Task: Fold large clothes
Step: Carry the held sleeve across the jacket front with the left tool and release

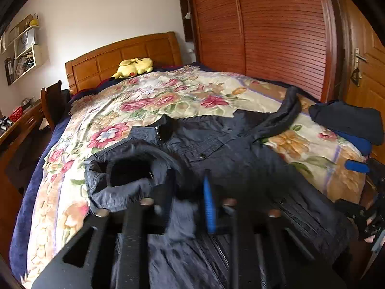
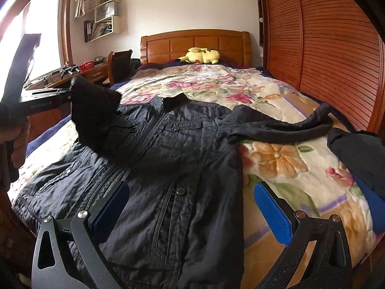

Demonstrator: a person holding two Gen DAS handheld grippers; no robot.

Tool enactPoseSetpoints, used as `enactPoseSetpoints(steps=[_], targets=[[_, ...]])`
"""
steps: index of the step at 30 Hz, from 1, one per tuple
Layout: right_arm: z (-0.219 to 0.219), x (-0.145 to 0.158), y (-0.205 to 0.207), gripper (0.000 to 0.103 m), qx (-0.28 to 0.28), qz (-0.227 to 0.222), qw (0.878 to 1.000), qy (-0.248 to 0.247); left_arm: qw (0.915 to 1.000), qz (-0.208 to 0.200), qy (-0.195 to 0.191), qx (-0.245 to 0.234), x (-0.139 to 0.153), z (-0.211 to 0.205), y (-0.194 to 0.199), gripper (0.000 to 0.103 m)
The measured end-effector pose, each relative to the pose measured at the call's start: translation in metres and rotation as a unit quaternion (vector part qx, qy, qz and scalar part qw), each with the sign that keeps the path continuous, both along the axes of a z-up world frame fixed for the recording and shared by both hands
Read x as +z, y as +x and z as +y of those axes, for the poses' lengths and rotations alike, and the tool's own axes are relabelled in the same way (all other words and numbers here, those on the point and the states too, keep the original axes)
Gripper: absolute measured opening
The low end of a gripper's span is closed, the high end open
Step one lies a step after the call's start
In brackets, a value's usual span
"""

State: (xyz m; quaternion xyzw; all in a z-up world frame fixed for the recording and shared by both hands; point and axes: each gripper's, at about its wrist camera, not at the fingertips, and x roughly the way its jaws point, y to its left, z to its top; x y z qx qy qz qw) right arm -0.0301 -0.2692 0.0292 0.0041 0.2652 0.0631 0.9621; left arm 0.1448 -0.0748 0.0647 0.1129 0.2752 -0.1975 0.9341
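Centrally, a dark jacket point(image 2: 173, 149) lies front-up on the floral blanket point(image 2: 276, 161) of a bed point(image 2: 196, 45), its collar toward the headboard. One sleeve point(image 2: 96, 120) is raised off the bed at the left of the right wrist view; the other sleeve point(image 2: 288, 125) stretches flat toward the right edge.

From the left wrist view, the left claw point(image 1: 187, 207) is clenched on that raised sleeve point(image 1: 125, 175), whose open cuff faces the camera; this view is blurred. The right claw point(image 2: 192, 207) is released, its blue pads point(image 2: 272, 212) spread wide, one over the jacket's lower front and one over the blanket just beside the hem.

At the right edge sits a pile of folded dark clothes point(image 2: 358, 154). A yellow plush point(image 2: 202, 55) rests by the headboard. A wardrobe point(image 2: 332, 48) fills the upper right.
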Motion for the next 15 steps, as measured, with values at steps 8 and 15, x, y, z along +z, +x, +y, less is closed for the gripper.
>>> enactPoseSetpoints(steps=[8, 15], targets=[[0.006, 0.001, 0.009, 0.103, 0.010, -0.001, 1.000, 0.003, 0.9993, -0.021, -0.028, -0.015, -0.005, 0.023, -0.023, 0.067], [0.024, -0.014, 0.042, 0.103, 0.035, 0.014, 0.999, -0.004, 0.9990, -0.036, -0.027, 0.009, -0.038, 0.063, -0.029, 0.083]])
